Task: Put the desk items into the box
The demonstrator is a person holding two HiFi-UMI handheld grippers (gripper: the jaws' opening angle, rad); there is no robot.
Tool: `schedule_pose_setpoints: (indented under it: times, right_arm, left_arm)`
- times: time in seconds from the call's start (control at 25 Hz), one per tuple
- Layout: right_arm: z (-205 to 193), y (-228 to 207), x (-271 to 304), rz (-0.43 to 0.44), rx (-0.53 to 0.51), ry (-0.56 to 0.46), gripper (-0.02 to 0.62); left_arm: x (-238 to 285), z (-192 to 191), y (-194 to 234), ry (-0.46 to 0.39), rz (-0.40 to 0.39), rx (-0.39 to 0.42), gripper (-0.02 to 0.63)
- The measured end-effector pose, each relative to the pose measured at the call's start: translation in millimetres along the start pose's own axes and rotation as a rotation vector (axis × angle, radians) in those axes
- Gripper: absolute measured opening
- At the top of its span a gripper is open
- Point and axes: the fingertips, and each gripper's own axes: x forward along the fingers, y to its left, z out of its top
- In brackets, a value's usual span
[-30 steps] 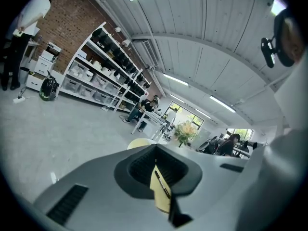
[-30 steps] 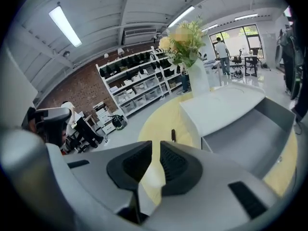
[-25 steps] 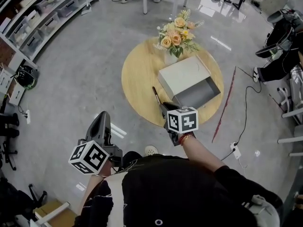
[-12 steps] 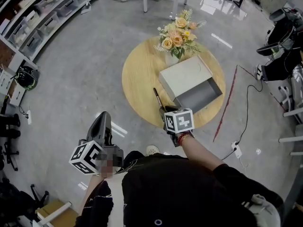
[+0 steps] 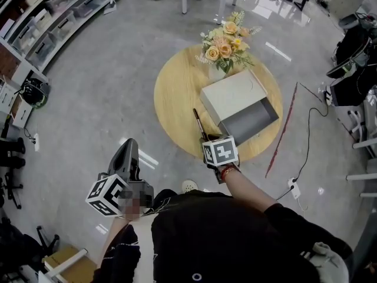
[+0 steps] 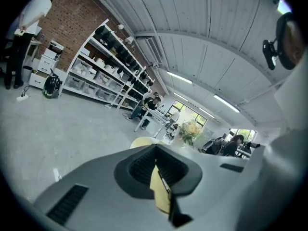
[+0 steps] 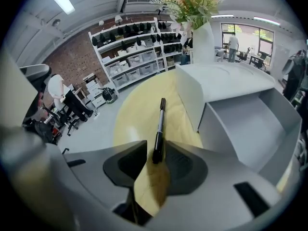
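Note:
A black pen [image 5: 198, 122] lies on the round wooden table [image 5: 177, 99], left of a grey box [image 5: 232, 96] whose open drawer [image 5: 250, 122] faces me. My right gripper [image 5: 207, 140] hovers at the table's near edge. In the right gripper view its jaws [image 7: 156, 153] are opening, with the pen's near end [image 7: 159, 129] lying loose between the fingertips and the drawer [image 7: 250, 124] to the right. My left gripper [image 5: 128, 147] hangs low beside my body, away from the table. Its jaws [image 6: 155, 150] meet at the tips with nothing in them.
A vase of flowers [image 5: 227, 43] stands at the table's far edge behind the box. Storage shelves [image 5: 35, 28] line the left wall. A cable and a power strip [image 5: 293, 187] lie on the floor to the right. Chairs [image 5: 353, 69] stand at the far right.
The right gripper has edged left toward the pen's near end. The pen, the box and the left gripper have stayed where they were.

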Motion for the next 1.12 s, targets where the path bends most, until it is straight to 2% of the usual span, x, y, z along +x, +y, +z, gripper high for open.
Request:
schedule_pose_setpoints:
  times: [0.52,1.12]
  right_arm:
    - [-1,-9,1,-0.049,0.001,0.043,0.067]
    - [-3,-6,-11,0.024,0.073,0.026,0.064]
  left_arm:
    - [-13,4,4,-0.029,0.023,-0.003,0.011]
    - [-17,7,-8,-0.048,0.009,-0.013,0.011]
